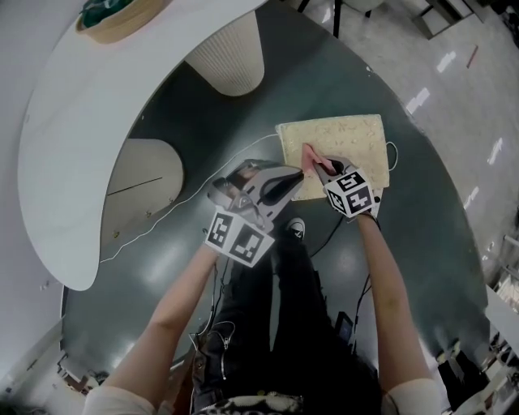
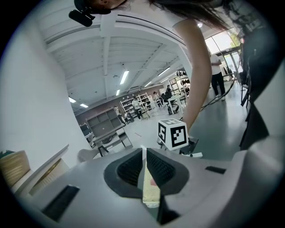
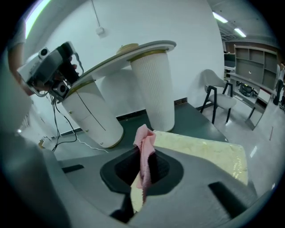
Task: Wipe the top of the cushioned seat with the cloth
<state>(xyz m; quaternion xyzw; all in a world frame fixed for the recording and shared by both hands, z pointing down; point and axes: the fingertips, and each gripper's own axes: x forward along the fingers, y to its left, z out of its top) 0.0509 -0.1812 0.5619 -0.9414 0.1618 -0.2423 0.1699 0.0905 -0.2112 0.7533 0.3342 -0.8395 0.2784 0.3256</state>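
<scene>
The cushioned seat point(image 1: 349, 138) is a cream square pad on the dark green floor, and it also shows in the right gripper view point(image 3: 200, 149). My right gripper point(image 1: 318, 164) hangs over its near left part, shut on a pink cloth point(image 1: 310, 154). The cloth point(image 3: 144, 142) stands up bunched between the pads and trails down in front. My left gripper point(image 1: 298, 180) sits at the seat's near left corner, beside the right one. Its jaws point(image 2: 144, 151) stand together with only a thin slit, through which I see cream seat and a spot of pink.
A white curved tabletop point(image 1: 97, 146) on ribbed column bases point(image 1: 231, 53) stands to the left, with a basket point(image 1: 113, 20) on it. A white cable point(image 1: 203, 182) runs across the floor toward the seat. A chair point(image 3: 218, 95) stands beyond. The person's dark trousers point(image 1: 276, 308) fill the near floor.
</scene>
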